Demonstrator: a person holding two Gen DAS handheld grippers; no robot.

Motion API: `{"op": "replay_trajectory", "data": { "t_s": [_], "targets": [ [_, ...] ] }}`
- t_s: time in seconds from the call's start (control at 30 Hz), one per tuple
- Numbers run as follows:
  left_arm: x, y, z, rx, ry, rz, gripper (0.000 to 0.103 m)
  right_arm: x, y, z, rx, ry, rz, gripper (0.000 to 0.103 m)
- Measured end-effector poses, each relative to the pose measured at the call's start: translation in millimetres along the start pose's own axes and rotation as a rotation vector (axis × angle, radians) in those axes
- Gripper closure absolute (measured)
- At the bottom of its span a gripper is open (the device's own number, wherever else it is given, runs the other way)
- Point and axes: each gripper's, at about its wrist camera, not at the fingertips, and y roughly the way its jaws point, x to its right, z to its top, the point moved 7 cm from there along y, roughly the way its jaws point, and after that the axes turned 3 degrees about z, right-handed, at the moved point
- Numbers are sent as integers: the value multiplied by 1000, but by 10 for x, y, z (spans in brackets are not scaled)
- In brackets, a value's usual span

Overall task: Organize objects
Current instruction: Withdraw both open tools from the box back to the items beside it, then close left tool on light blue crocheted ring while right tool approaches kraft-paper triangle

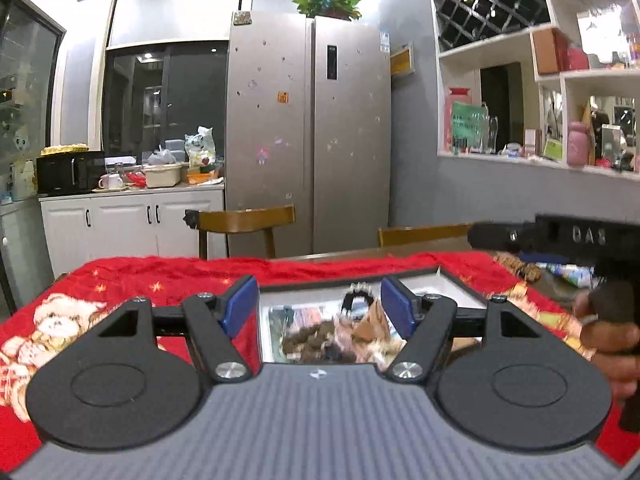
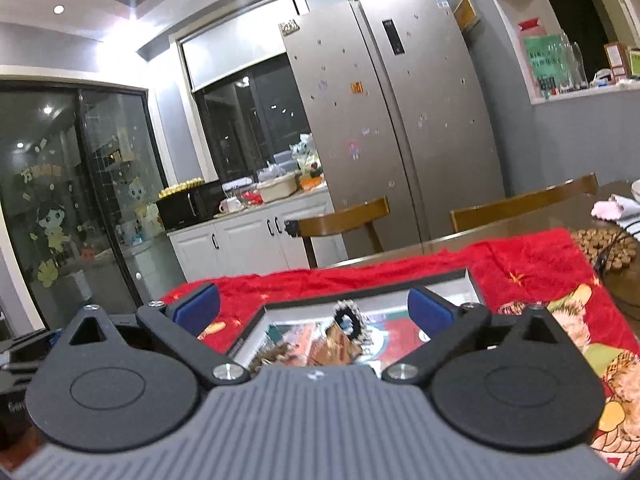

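Left claw (image 1: 318,308) and right claw (image 2: 314,312) gape empty over the tray (image 1: 460,300) of small objects (image 1: 332,336) at twelve o'clock.

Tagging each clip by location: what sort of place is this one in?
Most likely a home kitchen with a dining area: a double-door fridge stands beside a white counter carrying a microwave, and wooden chairs face a table under a red cloth.
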Motion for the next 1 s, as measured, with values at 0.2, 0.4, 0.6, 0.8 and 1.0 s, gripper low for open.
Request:
{"op": "replay_trajectory", "data": {
  "t_s": [0.2, 0.4, 0.6, 0.8, 1.0],
  "targets": [
    [-5, 253, -411, -100, 40, 20, 30, 282, 180, -405, -116, 55, -42, 0],
    [-27, 295, -683, -193, -44, -42, 30, 397, 101, -544, -117, 42, -87, 0],
    [93, 377, -974, -370, -105, -112, 30, 297, 100, -567, -133, 30, -56, 0],
    [165, 400, -1162, -420, -104, -82, 30, 235, 155, -691, -188, 34, -62, 0],
    [153, 463, -1226, -450, -116, -66, 30, 218, 186, -821, -248, 44, -77, 2]
  ]
}}
